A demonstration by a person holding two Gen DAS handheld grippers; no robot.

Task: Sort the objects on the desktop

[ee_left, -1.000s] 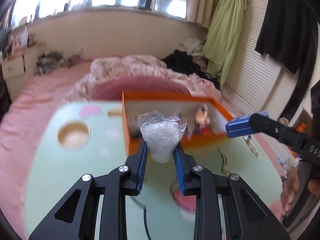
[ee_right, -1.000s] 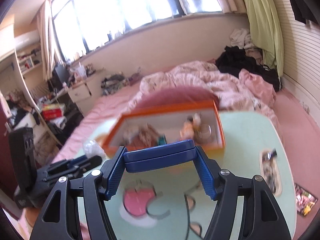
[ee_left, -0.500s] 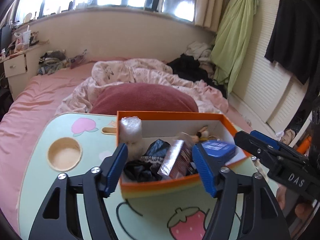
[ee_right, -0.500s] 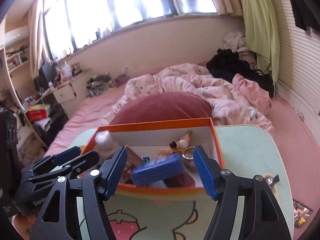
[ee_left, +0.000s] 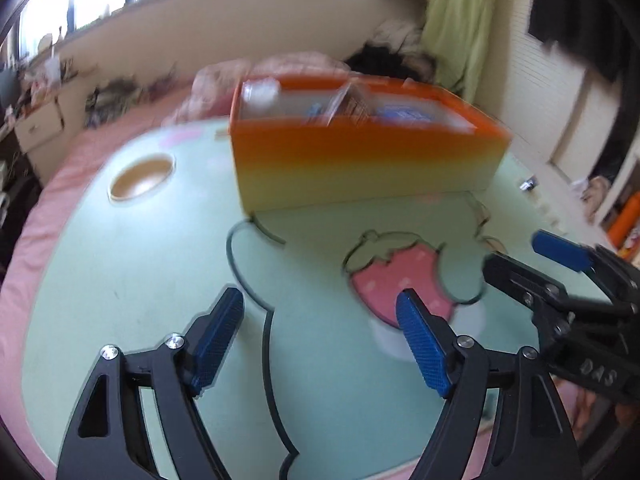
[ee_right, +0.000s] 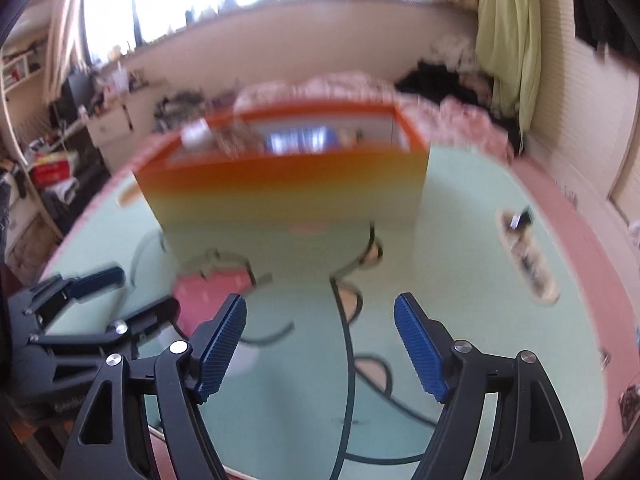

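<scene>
An orange box (ee_left: 360, 160) stands at the far side of the mint green table (ee_left: 140, 272); it also shows in the right wrist view (ee_right: 288, 196). Inside it lie a clear plastic bag (ee_left: 260, 94), a blue case (ee_left: 404, 114) and other blurred items. My left gripper (ee_left: 320, 336) is open and empty, low over the table's near part. My right gripper (ee_right: 320, 340) is open and empty too, beside the left one; it shows at the right in the left wrist view (ee_left: 560, 252).
A round cup recess (ee_left: 142, 176) sits at the table's left. A long slot (ee_right: 526, 256) with a small metal item lies at the table's right. A pink bed (ee_left: 72, 160) surrounds the table. Both views are motion-blurred.
Both grippers let go of their objects, the bag and the blue case, into the box, then pulled back and down toward the table's near edge, open.
</scene>
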